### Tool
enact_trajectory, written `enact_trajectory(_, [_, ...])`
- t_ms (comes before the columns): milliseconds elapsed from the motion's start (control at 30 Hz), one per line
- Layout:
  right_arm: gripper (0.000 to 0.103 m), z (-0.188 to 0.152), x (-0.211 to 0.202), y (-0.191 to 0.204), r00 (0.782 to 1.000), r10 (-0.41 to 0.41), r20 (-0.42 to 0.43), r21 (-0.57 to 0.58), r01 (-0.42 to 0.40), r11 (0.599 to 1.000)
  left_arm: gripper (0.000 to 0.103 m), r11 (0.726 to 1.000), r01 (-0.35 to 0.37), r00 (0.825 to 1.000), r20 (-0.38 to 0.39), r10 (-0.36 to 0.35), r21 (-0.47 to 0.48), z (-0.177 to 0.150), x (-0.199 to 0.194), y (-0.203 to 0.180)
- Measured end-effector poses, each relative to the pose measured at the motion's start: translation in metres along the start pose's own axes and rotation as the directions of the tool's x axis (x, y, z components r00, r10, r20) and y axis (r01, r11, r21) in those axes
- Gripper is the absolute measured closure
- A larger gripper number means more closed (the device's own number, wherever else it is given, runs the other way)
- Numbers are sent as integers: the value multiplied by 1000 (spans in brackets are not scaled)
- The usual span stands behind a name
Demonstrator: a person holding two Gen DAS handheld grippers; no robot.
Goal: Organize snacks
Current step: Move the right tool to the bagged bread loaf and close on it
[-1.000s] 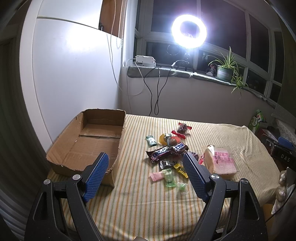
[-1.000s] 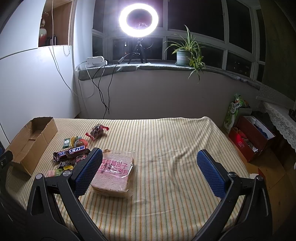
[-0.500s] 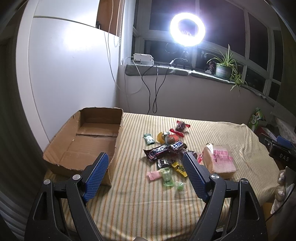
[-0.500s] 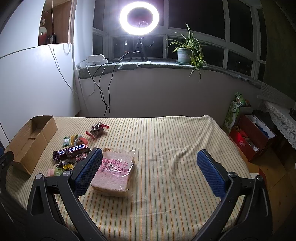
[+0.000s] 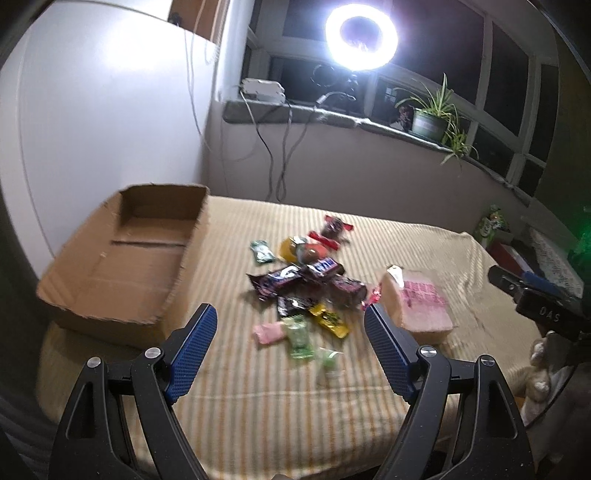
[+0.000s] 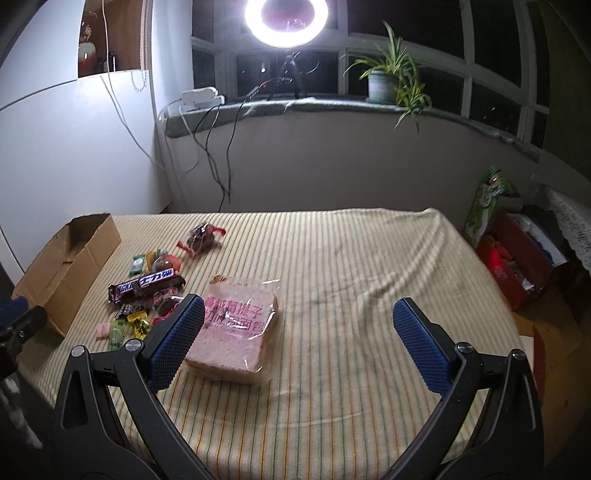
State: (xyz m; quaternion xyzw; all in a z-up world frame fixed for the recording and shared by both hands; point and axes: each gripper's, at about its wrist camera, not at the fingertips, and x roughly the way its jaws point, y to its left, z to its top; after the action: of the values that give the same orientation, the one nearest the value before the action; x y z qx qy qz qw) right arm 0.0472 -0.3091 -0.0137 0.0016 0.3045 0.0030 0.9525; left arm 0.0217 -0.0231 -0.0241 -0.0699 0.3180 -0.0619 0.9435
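Note:
A heap of small wrapped snacks (image 5: pixel 306 288) lies mid-table on the striped cloth, with dark chocolate bars (image 6: pixel 146 286), green, pink and yellow candies. A bagged loaf of sliced bread (image 6: pixel 236 328) with pink print lies right of the heap, also seen as the bread (image 5: pixel 417 306) in the left wrist view. An empty cardboard box (image 5: pixel 122 254) stands at the left, the same box (image 6: pixel 66 266) in the right wrist view. My left gripper (image 5: pixel 290 347) hangs open above the near candies. My right gripper (image 6: pixel 299 332) is open, its left finger (image 6: pixel 173 343) over the bread's near corner.
The striped table cloth (image 6: pixel 351 266) stretches bare to the right of the bread. Behind are a wall, a sill with a ring light (image 6: pixel 286 14), cables and a potted plant (image 6: pixel 386 79). A red box (image 6: pixel 521 258) of goods sits on the floor at right.
My left gripper has tilted and moved nearer the snack heap, so box and snacks sit higher and larger in its view. The right gripper has edged slightly forward. Both stay open.

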Motion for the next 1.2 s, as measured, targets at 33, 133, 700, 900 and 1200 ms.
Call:
enact_trajectory(33, [0, -1, 2, 0, 1000, 9, -8, 0, -9, 1000, 21, 1000, 13, 1000, -9, -13, -3, -1, 4, -1])
enact_trajectory(133, [0, -3, 11, 0, 998, 51, -30, -6, -51, 999, 25, 998, 64, 997, -40, -64, -14, -4, 14, -6])
enact_trajectory(700, [37, -17, 73, -6, 899, 356, -257, 169, -321, 932, 47, 933, 329, 913, -203, -354, -149, -10, 79, -40])
enact_trajectory(900, [41, -18, 89, -7, 861, 415, -293, 214, -364, 906, 56, 920, 362, 888, -247, -389, -148, -11, 98, -55])
enact_trajectory(1200, [41, -20, 106, -13, 821, 461, -337, 273, -383, 882, 57, 913, 385, 867, -288, -407, -132, -12, 112, -67])
